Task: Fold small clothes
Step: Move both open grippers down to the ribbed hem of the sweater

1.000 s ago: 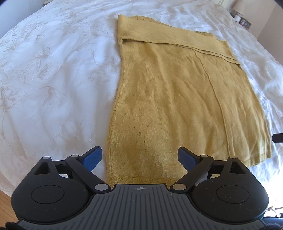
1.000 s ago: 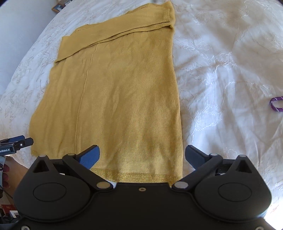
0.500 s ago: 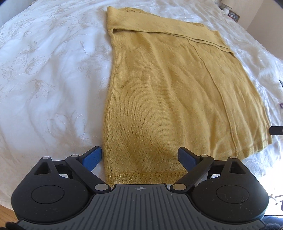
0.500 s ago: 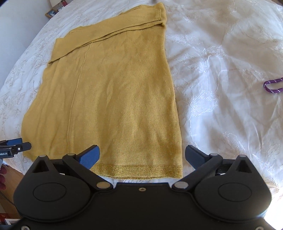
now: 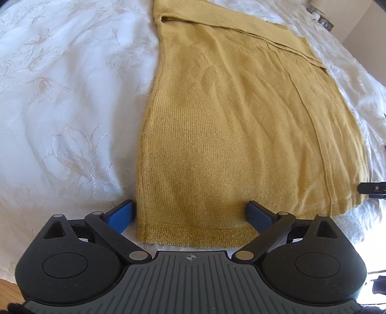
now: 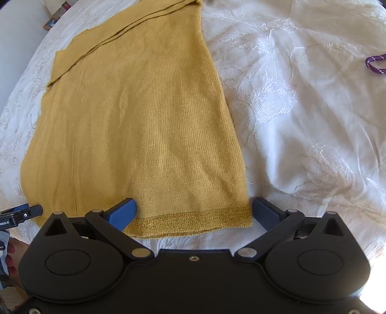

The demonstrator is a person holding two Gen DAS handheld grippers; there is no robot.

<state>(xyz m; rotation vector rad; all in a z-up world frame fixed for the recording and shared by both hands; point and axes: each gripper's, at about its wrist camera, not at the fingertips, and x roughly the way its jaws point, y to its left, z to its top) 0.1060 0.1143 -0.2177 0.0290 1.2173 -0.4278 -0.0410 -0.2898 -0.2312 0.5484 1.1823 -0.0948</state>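
A mustard-yellow knit garment (image 5: 241,120) lies flat on the white bedspread, its sleeves folded across the far end. It also shows in the right wrist view (image 6: 135,120). My left gripper (image 5: 190,215) is open, its blue fingers straddling the garment's near-left hem corner. My right gripper (image 6: 194,212) is open, its blue fingers straddling the near-right hem corner. Both sit low at the ribbed hem. Neither holds anything.
The white embroidered bedspread (image 5: 60,108) spreads around the garment. A purple cord loop (image 6: 375,64) lies at the far right. The bed's near edge and wooden floor (image 5: 7,289) are just below the left gripper. Small items (image 6: 51,21) stand beyond the bed's far left.
Both grippers have moved forward and down toward the garment's near hem, so the hem corners now lie between their open fingers. The garment has not moved.
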